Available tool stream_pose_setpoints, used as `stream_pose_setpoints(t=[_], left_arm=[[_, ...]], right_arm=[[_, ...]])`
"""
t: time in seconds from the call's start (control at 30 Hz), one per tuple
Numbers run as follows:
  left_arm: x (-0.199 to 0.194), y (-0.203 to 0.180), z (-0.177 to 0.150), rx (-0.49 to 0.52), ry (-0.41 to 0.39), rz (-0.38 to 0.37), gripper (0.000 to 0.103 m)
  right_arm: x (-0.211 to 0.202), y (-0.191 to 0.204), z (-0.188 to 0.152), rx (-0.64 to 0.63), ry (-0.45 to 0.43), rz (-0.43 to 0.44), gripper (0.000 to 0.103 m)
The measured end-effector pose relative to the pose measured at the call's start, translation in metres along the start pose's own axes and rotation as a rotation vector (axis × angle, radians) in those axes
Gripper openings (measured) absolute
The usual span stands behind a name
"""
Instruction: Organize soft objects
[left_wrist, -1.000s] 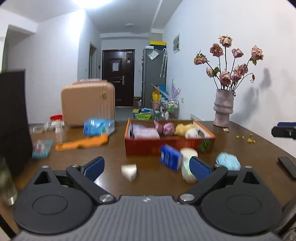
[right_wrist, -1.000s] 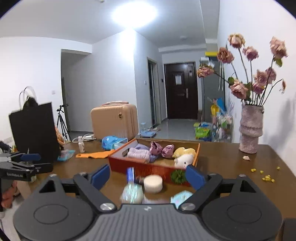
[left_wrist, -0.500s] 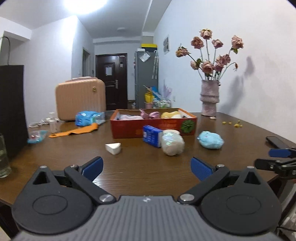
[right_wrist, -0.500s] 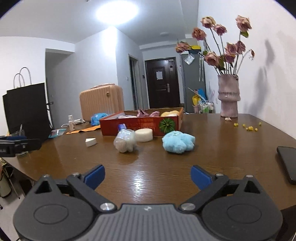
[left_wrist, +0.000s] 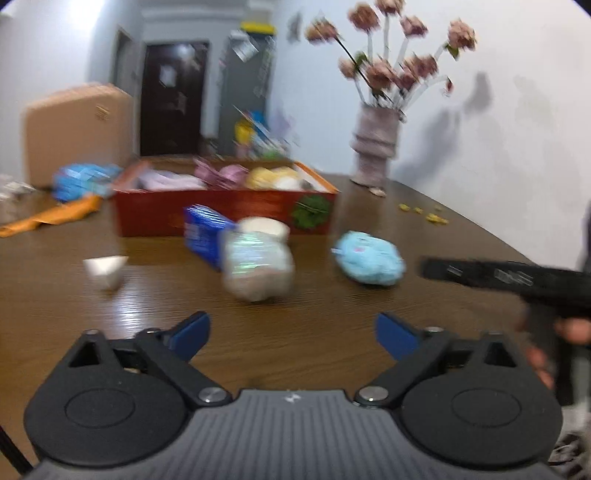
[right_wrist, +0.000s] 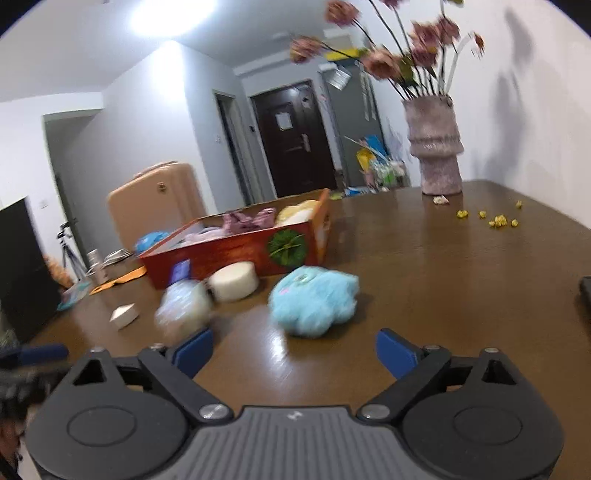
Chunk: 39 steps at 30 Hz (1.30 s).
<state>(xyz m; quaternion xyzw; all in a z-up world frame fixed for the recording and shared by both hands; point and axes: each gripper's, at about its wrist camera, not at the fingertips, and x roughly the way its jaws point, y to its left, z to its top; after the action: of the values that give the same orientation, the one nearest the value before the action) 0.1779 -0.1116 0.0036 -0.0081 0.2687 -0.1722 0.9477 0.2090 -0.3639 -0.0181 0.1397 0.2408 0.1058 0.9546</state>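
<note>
On the surface (right_wrist: 461, 280), the plush toy (right_wrist: 314, 301) lies just ahead of the right hand-held gripper (right_wrist: 293, 354), the wrapped bundle (right_wrist: 183, 310) ahead-left, the box (right_wrist: 236, 249) behind both.

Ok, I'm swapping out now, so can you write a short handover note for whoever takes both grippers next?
Left gripper: empty, jaws closing, over bare table.
Right gripper: empty, jaws closing, just short of the blue plush.
Red box already holds pink and yellow soft items.
Left on the table: blue plush, wrapped bundle, round white pad, blue packet, white wedge.
Nothing gripped yet.
</note>
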Motion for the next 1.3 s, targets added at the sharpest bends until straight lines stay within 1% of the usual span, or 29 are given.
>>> stream_pose_setpoints(t=[0.03,0.07,0.1,0.13,0.17,0.2,0.27,0.33,0.37,0.43,0.5,0.53,0.57,0.6,0.73,0.83,0.9,0.97,1.03,1.1,1.2,1.23,1.3], left_arm=[[0.013,-0.005,0.007,0.003,0.014,-0.034,0.077],[0.026,-0.01,0.012,0.005,0.023,-0.074,0.072],[0.042,-0.014,0.019,0.001,0.035,-0.109,0.07],[0.056,-0.017,0.024,-0.008,0.047,-0.124,0.067],[0.071,-0.02,0.03,-0.021,0.067,-0.127,0.062],[0.086,-0.02,0.036,-0.04,0.087,-0.128,0.059],[0.117,-0.017,0.047,-0.106,0.124,-0.133,0.049],[0.14,-0.012,0.052,-0.163,0.157,-0.149,0.047],[0.15,-0.01,0.053,-0.181,0.178,-0.165,0.043],[0.163,-0.004,0.051,-0.224,0.206,-0.22,0.038],[0.167,0.0,0.049,-0.256,0.214,-0.258,0.034],[0.168,0.0,0.05,-0.258,0.218,-0.272,0.028],[0.167,0.0,0.05,-0.26,0.222,-0.286,0.026],[0.165,0.0,0.05,-0.263,0.225,-0.284,0.025],[0.144,-0.004,0.042,-0.255,0.253,-0.282,0.025],[0.105,-0.006,0.024,-0.208,0.263,-0.284,0.025],[0.078,-0.003,0.01,-0.208,0.266,-0.276,0.025],[0.052,0.006,-0.004,-0.22,0.256,-0.262,0.025],[0.029,0.023,-0.018,-0.277,0.249,-0.249,0.025],[0.007,0.036,-0.026,-0.318,0.228,-0.252,0.026],[-0.022,0.046,-0.023,-0.291,0.138,-0.21,0.028],[-0.027,0.052,-0.019,-0.294,0.107,-0.185,0.03],[-0.023,0.061,-0.013,-0.327,0.085,-0.162,0.031]], right_arm=[[0.011,-0.006,0.007,0.017,0.014,-0.003,0.085],[0.022,-0.011,0.014,0.029,0.024,0.0,0.081],[0.033,-0.017,0.021,0.04,0.034,0.005,0.076],[0.043,-0.02,0.025,0.047,0.046,0.007,0.074],[0.053,-0.024,0.029,0.052,0.06,0.014,0.071],[0.062,-0.028,0.032,0.058,0.074,0.021,0.064],[0.079,-0.035,0.037,0.079,0.101,0.038,0.057],[0.092,-0.039,0.037,0.097,0.119,0.054,0.05],[0.098,-0.041,0.036,0.106,0.129,0.063,0.045],[0.104,-0.046,0.033,0.152,0.133,0.091,0.044],[0.105,-0.05,0.03,0.188,0.131,0.107,0.042],[0.105,-0.051,0.03,0.204,0.132,0.11,0.042],[0.103,-0.051,0.029,0.218,0.135,0.112,0.041],[0.102,-0.051,0.028,0.22,0.139,0.114,0.04],[0.084,-0.039,0.021,0.18,0.162,0.13,0.038],[0.062,-0.025,0.009,0.142,0.195,0.173,0.038],[0.049,-0.013,-0.004,0.129,0.216,0.213,0.038],[0.036,0.002,-0.018,0.121,0.233,0.256,0.038],[0.025,0.022,-0.03,0.082,0.244,0.293,0.038],[0.018,0.037,-0.037,0.046,0.241,0.316,0.04],[0.009,0.044,-0.038,0.002,0.226,0.305,0.047],[0.004,0.041,-0.036,0.005,0.219,0.3,0.047],[-0.007,0.035,-0.032,0.021,0.204,0.299,0.047]])
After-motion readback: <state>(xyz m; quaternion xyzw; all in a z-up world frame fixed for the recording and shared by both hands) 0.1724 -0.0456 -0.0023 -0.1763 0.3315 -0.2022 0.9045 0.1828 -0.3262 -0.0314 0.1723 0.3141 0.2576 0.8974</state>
